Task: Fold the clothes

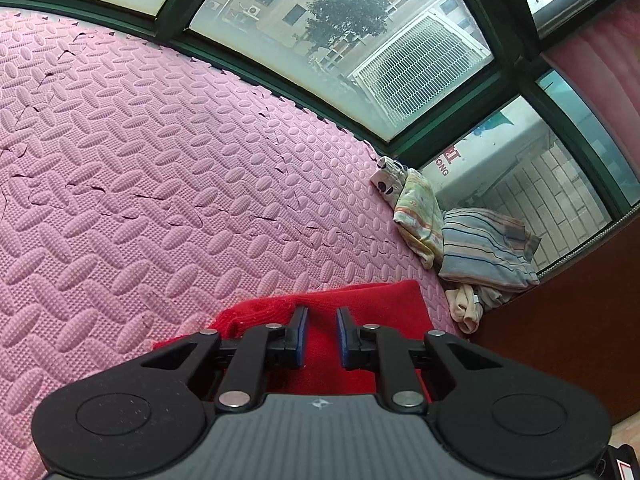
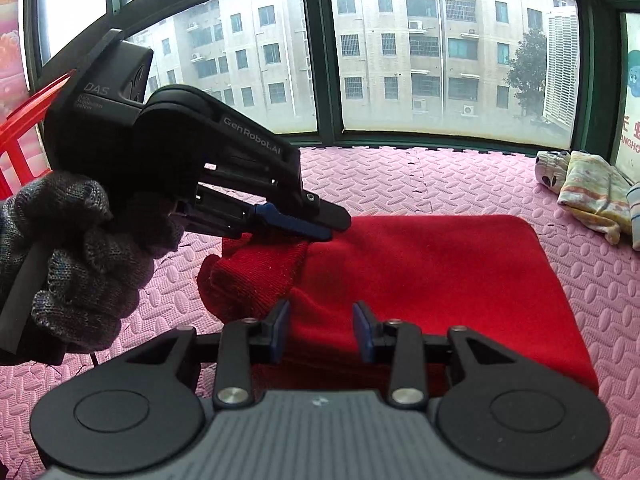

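A red knit garment [image 2: 440,272] lies folded into a thick rectangle on the pink foam mat [image 2: 400,176]. My right gripper [image 2: 321,320] sits at its near edge, and red cloth fills the gap between its blue pads. My left gripper [image 2: 332,228], held by a gloved hand [image 2: 80,248], comes in from the left. Its tips press on a raised ribbed fold at the garment's left corner. In the left wrist view the left gripper [image 1: 322,320] stands narrow over the red garment [image 1: 384,304], with red cloth between its pads.
A pile of striped and patterned clothes [image 1: 480,248] lies at the mat's far right corner, also seen as folded clothes [image 2: 592,196] by the window. Green window frames [image 2: 324,132] border the mat's far side. A red plastic rack [image 2: 20,132] stands at the left. Dark wood [image 1: 560,340] edges the mat.
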A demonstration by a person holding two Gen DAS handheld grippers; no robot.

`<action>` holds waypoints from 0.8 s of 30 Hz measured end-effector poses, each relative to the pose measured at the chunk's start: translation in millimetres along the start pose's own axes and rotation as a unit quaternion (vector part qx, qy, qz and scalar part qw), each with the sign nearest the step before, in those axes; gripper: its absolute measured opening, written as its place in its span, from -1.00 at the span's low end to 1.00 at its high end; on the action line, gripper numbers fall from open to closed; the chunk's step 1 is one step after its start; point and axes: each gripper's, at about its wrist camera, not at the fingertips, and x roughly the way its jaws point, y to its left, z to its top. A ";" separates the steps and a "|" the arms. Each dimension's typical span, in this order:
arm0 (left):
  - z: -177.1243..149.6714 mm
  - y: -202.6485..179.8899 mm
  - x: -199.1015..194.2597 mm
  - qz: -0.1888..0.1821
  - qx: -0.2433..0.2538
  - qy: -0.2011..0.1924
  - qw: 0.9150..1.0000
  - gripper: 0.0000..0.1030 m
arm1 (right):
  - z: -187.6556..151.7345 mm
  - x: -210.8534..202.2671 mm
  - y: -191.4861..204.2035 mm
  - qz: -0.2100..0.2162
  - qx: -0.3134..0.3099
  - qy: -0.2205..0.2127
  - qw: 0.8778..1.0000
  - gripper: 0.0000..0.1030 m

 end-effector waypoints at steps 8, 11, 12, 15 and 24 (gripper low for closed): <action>0.0 12.1 0.2 -0.026 -0.027 -0.003 0.999 -0.66 | 11.4 -2.8 5.7 0.008 -0.004 -0.028 1.000 -0.32; 1.0 14.4 1.1 -0.028 -0.036 -0.002 0.999 -0.66 | 10.2 5.8 9.5 0.014 -0.009 -0.012 1.000 -0.32; 1.2 14.6 1.3 -0.026 -0.038 -0.002 0.999 -0.66 | 7.5 10.1 11.4 0.018 -0.009 -0.004 1.000 -0.32; 1.2 14.7 1.6 -0.025 -0.039 -0.002 0.999 -0.66 | 3.4 12.7 14.3 0.019 -0.015 0.003 1.000 -0.31; 2.2 7.8 -4.6 -0.025 -0.033 -0.001 0.999 -0.61 | 4.3 -4.0 25.3 0.031 -0.043 -0.023 0.998 -0.28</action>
